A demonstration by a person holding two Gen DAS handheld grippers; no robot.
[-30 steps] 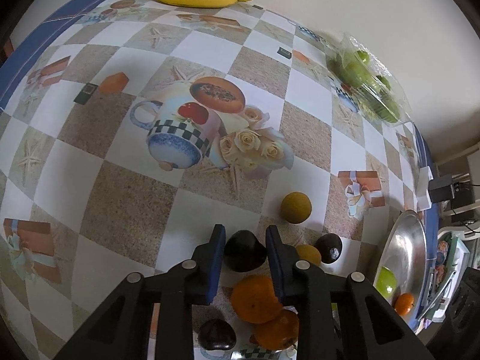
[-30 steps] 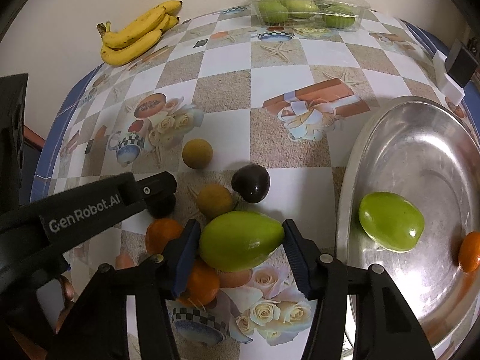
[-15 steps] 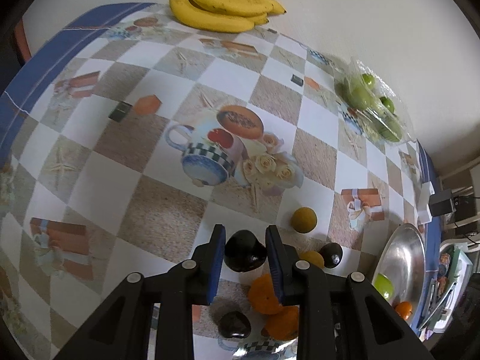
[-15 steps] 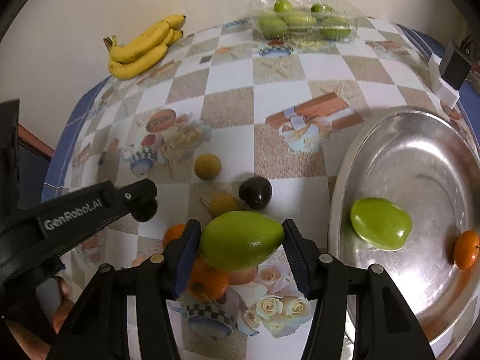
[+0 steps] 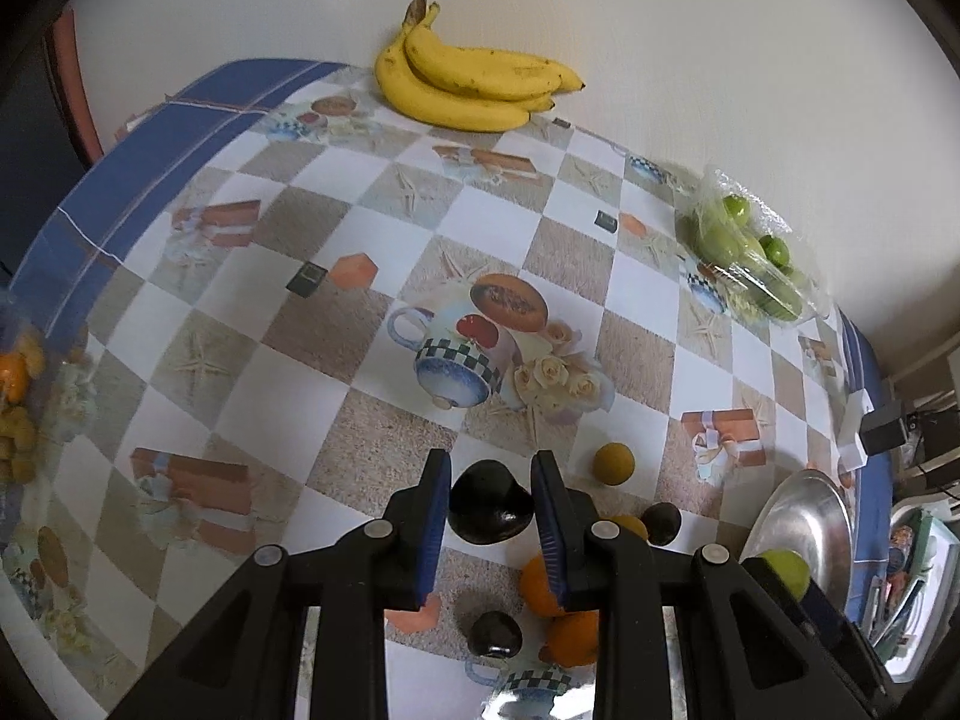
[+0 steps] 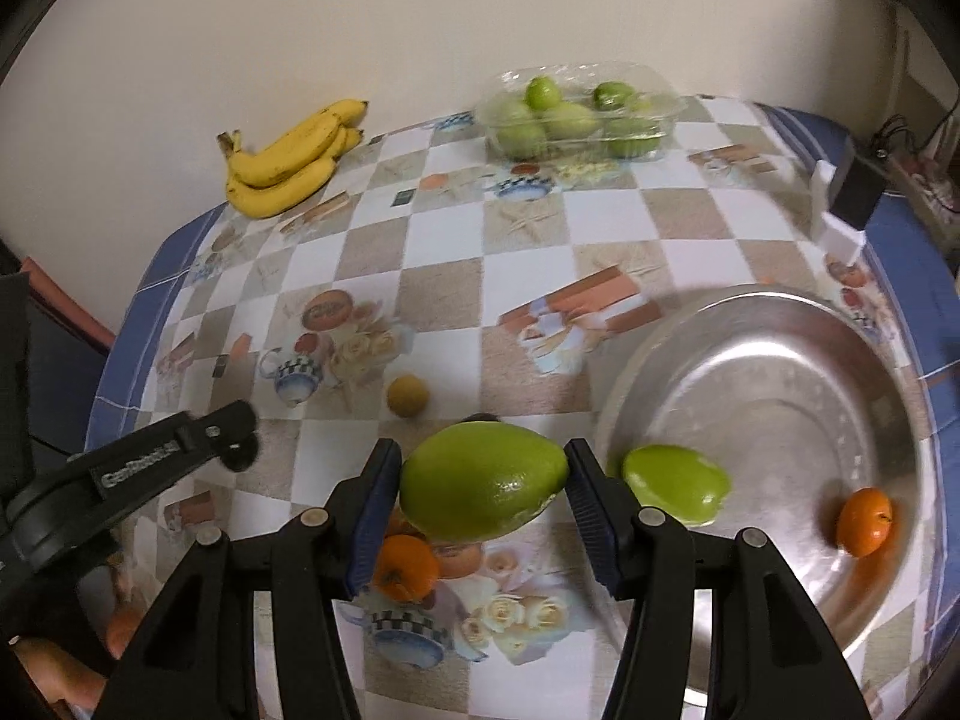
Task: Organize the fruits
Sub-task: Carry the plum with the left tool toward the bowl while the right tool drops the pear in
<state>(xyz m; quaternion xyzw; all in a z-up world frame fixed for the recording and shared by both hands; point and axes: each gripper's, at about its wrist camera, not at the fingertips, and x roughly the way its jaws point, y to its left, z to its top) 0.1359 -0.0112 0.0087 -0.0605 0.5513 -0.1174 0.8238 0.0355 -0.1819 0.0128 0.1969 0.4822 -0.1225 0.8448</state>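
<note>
While hidden from the left view, right gripper (image 6: 483, 483) clamped on green mango (image 6: 480, 480); left gripper (image 5: 491, 510) on dark fruit (image 5: 489, 504).

The table (image 6: 630, 222) is covered with a glossy checkered tablecloth (image 5: 288, 372) of white and beige squares, printed with teapots, roses and gift boxes and bordered in blue. The far edge of the table stands against a plain cream wall (image 6: 420, 18), evenly lit, without windows. Left of the table, a reddish-brown chair edge (image 5: 72, 84) is partly visible. Right of the table, a black adapter on a white block (image 6: 855, 192) sits at the rim; beyond it, cables and cluttered shelving (image 5: 918, 546) appear indistinctly.
</note>
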